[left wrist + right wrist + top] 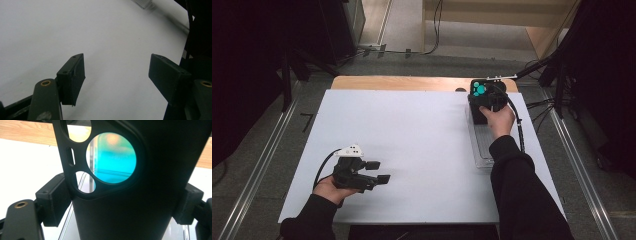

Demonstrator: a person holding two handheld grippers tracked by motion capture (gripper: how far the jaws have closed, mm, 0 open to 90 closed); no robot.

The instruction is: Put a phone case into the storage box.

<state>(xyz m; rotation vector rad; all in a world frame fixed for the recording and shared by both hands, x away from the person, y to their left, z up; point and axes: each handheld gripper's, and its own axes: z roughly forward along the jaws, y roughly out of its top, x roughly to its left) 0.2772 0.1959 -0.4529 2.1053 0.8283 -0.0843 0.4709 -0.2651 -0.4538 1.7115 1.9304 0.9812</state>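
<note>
Right tool [120, 202] first: its two black jaws press on either side of a black phone case [130, 195], the pads tight against the case's edges. The case stands upright between them, its camera cut-outs on top, a teal glow showing through the big round opening. From above, that same right tool [484, 102] sits at the far right of the surface, the hand behind it and the case's teal-lit cut-outs just beyond the hand. Right beneath the tool lies a clear plastic tray [479, 150], stretching back toward the person along the white surface [412, 135].

Over to the left tool [377, 172], well apart from the case, at the near left: jaws spread wide, nothing between them, bare white surface under them. In the left gripper view the left tool [117, 75] shows the same open gap.
</note>
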